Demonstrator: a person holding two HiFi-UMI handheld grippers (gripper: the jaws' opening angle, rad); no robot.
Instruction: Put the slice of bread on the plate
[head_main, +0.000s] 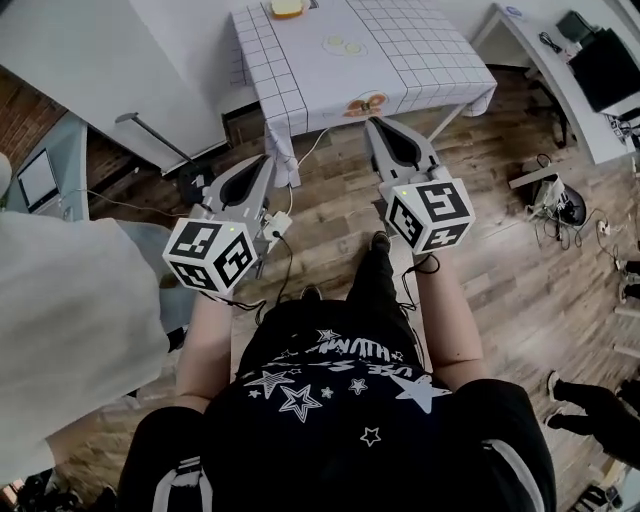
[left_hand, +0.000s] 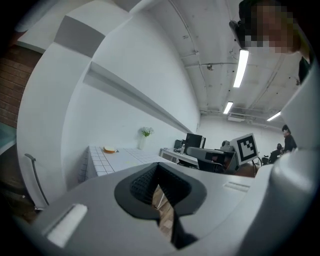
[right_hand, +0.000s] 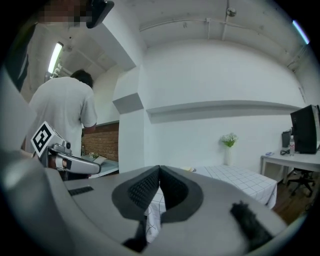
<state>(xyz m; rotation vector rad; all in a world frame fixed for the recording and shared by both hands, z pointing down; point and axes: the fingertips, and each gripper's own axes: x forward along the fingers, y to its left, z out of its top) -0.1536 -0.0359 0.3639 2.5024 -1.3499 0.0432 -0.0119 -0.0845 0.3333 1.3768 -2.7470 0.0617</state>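
A yellow-brown slice of bread lies at the far edge of a table with a white checked cloth. In the left gripper view the bread shows small on the table's far end. I cannot make out a plate; two pale round shapes lie mid-table. My left gripper is held over the wooden floor short of the table's near left corner, shut and empty. My right gripper points at the table's near edge, also shut and empty. Their pads meet at the tips.
A person in a white shirt stands close on my left. A vase of flowers stands at the table's far side. A desk with a monitor is at the right, cables lie on the floor, and another person's legs show at lower right.
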